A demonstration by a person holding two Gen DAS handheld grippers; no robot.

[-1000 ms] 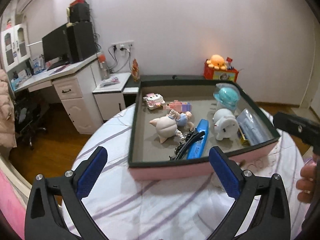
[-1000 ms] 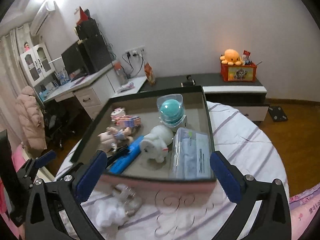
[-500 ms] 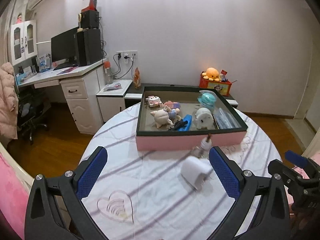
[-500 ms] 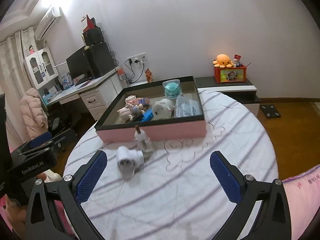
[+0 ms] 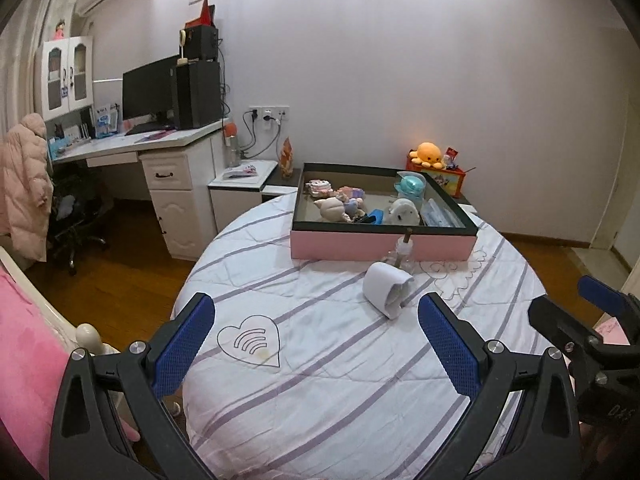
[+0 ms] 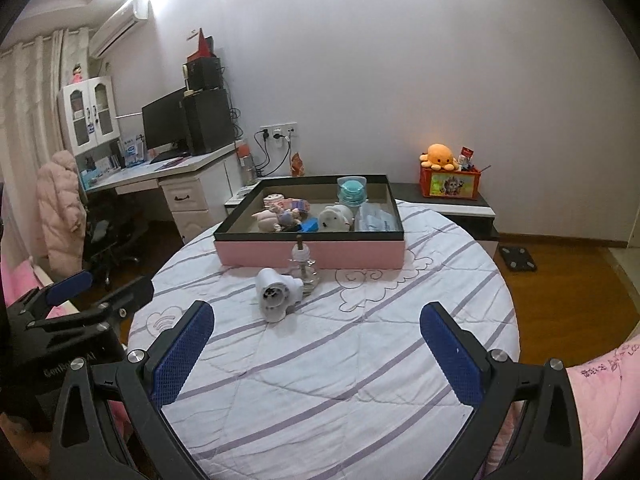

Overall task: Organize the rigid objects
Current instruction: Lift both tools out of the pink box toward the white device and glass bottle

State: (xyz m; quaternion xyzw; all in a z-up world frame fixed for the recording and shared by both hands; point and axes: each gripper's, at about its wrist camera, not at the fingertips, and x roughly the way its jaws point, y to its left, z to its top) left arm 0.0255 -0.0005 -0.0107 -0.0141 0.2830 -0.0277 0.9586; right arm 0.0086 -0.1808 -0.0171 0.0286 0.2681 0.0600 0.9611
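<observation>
a white plug-in device (image 6: 273, 293) lies on its side ahead of the right gripper (image 6: 316, 354), a little left of its midline, open end facing it. touching its right, a small clear glass bottle (image 6: 304, 266) with a brown stick stands upright. behind both, farther off, sits the pink tray (image 6: 310, 254) with a dark rim, holding a pig toy (image 6: 267, 221), a white animal (image 6: 335, 219), a teal ball (image 6: 351, 190), a blue case (image 6: 309, 225) and a clear box (image 6: 377, 220).
</observation>
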